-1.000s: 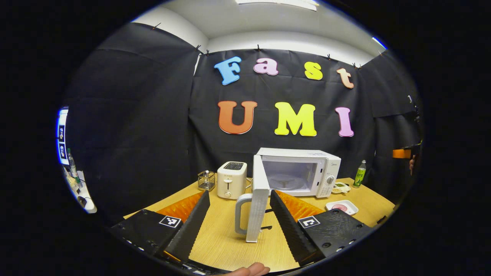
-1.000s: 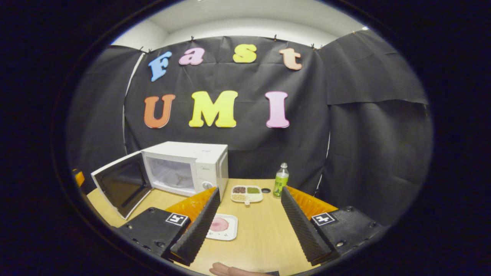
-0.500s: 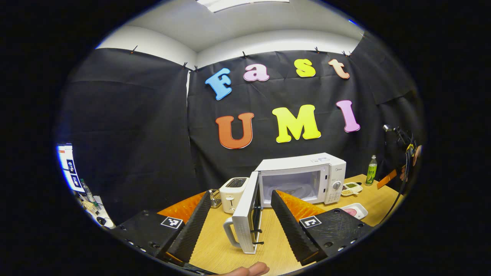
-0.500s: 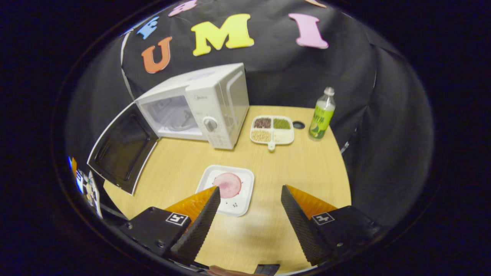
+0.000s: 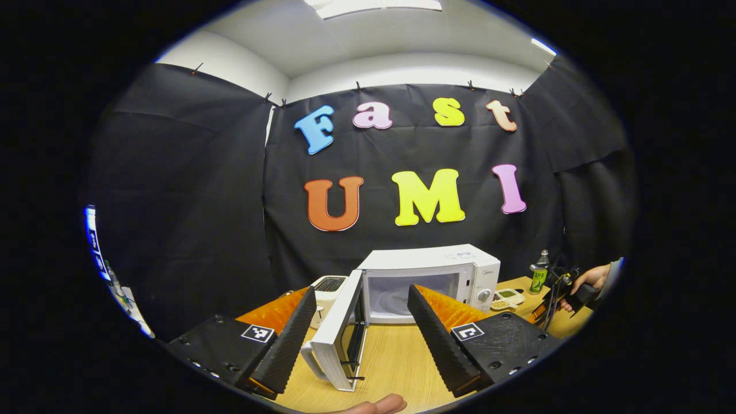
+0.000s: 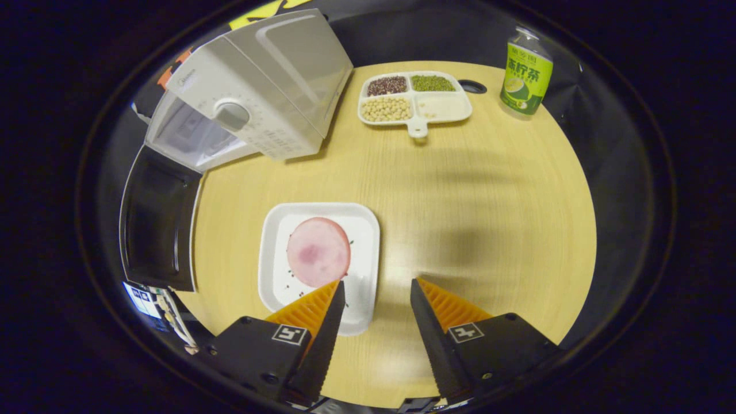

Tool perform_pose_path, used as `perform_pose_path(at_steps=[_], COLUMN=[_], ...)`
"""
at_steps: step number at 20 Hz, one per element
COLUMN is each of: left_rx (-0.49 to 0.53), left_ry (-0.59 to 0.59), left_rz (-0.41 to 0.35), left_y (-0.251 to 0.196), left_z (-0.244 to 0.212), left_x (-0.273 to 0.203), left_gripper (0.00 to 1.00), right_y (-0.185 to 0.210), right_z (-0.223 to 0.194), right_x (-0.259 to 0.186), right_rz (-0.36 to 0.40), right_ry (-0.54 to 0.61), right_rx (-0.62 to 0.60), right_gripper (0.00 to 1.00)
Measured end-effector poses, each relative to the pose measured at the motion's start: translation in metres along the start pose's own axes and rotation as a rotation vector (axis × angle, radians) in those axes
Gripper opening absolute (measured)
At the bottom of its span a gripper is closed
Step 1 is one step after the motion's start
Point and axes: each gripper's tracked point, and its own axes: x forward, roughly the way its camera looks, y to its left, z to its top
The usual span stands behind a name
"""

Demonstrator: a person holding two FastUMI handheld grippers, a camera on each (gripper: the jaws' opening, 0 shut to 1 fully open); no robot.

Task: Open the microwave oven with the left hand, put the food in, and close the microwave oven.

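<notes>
Bearing everything: light wooden table [image 6: 471, 190]. Lying ahead-left of right jaws, near edge slipping under left finger: white square plate [image 6: 276, 264]. Standing far ahead-left, door hanging open: microwave [image 6: 259, 92]. Sitting far ahead: divided tray [image 6: 443, 107] of beans; green bottle [image 6: 525, 72] standing beyond it to right. Peeking past left jaws, beside open door: toaster [image 5: 328, 286].

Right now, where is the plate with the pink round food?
In the right gripper view the white plate with the pink slice lies on the wooden table, just ahead of the right hand-held gripper, nearer than the open microwave.
</notes>
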Motion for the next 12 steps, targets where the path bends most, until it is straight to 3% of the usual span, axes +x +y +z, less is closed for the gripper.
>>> perform_pose_path(at_steps=[1,2,3,4,5,6,8,12], left_rx=[0.002,0.006,0.015,0.028,0.043,0.054,0.064,0.044], left_ry=[-0.011,-0.023,-0.037,-0.050,-0.057,-0.059,-0.066,-0.100], left_rz=[-0.004,-0.005,0.005,0.014,0.016,0.009,-0.004,-0.012], left_y=[-0.001,-0.002,-0.001,0.000,-0.002,-0.008,-0.014,-0.022], left_z=[0.006,0.009,0.013,0.016,0.017,0.017,0.022,0.032], left_x=[-0.001,-0.001,0.000,0.000,0.000,-0.001,-0.001,-0.002], left_gripper=[0.96,0.96,0.96,0.95,0.95,0.96,0.96,0.95], right_y=[0.004,0.004,0.003,0.007,0.010,0.011,-0.005,-0.001], right_z=[0.001,-0.002,0.001,0.002,0.001,0.000,0.006,0.007], right_x=[0.005,0.009,0.013,0.016,0.019,0.024,0.020,0.018], right_rz=[0.020,0.026,0.020,0.038,0.049,0.070,0.085,0.126], right_ry=[0.026,0.054,0.064,0.079,0.101,0.120,0.129,0.111], right_rx=[0.011,0.011,0.017,0.015,0.007,0.009,0.025,0.059], right_gripper=[0.62,0.67,0.64,0.48,0.53,0.27,0.04,0.04])
